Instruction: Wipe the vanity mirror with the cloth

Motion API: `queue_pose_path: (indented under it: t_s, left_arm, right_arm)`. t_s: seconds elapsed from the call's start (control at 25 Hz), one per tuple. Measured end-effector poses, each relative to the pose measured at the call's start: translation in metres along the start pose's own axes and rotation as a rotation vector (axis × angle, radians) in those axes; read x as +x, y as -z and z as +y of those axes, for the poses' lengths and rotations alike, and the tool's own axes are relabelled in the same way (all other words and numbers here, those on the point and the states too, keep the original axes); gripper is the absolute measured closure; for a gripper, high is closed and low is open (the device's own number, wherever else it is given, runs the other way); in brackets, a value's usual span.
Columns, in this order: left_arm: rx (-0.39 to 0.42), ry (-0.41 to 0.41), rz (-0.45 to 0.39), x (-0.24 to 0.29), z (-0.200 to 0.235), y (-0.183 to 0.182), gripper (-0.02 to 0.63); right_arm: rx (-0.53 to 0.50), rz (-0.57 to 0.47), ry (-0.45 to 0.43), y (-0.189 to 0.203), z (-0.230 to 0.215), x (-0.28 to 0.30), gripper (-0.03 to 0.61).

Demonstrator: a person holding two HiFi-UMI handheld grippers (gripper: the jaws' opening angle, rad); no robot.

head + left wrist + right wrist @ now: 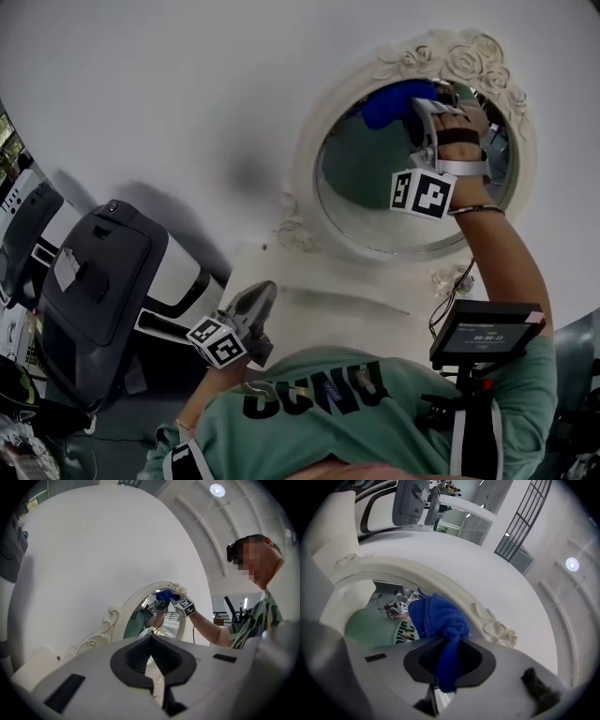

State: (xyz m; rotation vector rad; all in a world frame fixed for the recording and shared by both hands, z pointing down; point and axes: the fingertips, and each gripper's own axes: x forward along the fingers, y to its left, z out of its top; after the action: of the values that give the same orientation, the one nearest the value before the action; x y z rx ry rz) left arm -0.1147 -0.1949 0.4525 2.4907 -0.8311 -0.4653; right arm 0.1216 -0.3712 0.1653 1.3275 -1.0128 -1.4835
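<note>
**Cloth high on the glass, spare gripper kept low**

We hold the right gripper (424, 101) up at the vanity mirror (370, 183), its fingers closed on the blue cloth (394, 101). The cloth is bunched. A tail is pinched between the fingers and a thick wad bulges out ahead of the fingertips. We judge it is gripped this short so that soft terry, not hard plastic, meets the glass.

The wad appears to press on the upper part of the glass. The carved crest of the white frame (499, 630) lies just beyond the fingers and to their right in the right gripper view. Working from the top makes sense to us, since the rest of the glass lies below the fingers and can be taken in downward passes.

The left gripper (255, 302) hangs low by the chest, its fingers together with nothing between them. The mirror stands well ahead of and above those fingertips. We take this gripper as parked out of the way. The mirror seems to stand by itself against the wall (187, 94) and to need no steadying.

We judge the wiping is under way, with most of the glass not yet covered. The raised carving so near the right fingers could snag the cloth, so strokes are best kept inside the rim.
</note>
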Motion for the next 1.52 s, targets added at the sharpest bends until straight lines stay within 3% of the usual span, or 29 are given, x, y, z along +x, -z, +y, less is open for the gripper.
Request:
queue_pose_path:
  t_s: [0.28, 0.4, 0.6, 0.72, 1.0, 1.16, 1.28, 1.52]
  left_arm:
    - [-0.053, -0.046, 0.086, -0.012, -0.002, 0.024, 0.604]
    - [-0.065, -0.06, 0.106, -0.009, 0.009, 0.035, 0.604]
    - [-0.106, -0.122, 0.181, -0.021, 0.02, 0.058, 0.604]
    - [-0.123, -0.139, 0.209, -0.021, 0.019, 0.067, 0.604]
    - [-0.119, -0.124, 0.208, -0.015, 0.015, 0.068, 0.604]
    - [-0.089, -0.086, 0.17, -0.013, 0.006, 0.055, 0.604]
    - [-0.062, -0.06, 0.132, -0.012, 0.002, 0.041, 0.604]
    - [0.005, 0.009, 0.039, 0.007, -0.002, 0.017, 0.604]
  right_arm:
    - [-0.025, -0.073, -0.201, -0.031, 0.139, -0.046, 0.522]
    - [-0.064, -0.107, -0.326, -0.044, 0.236, -0.069, 0.522]
    - [-0.034, -0.142, -0.634, -0.069, 0.409, -0.13, 0.522]
    - [-0.025, -0.12, -0.681, -0.063, 0.445, -0.142, 0.523]
    - [0.062, -0.13, -0.663, -0.068, 0.43, -0.131, 0.522]
    - [0.042, -0.172, -0.686, -0.073, 0.403, -0.138, 0.522]
    - [0.047, -0.194, -0.561, -0.07, 0.328, -0.122, 0.522]
    - [0.112, -0.165, -0.174, -0.038, 0.098, -0.056, 0.522]
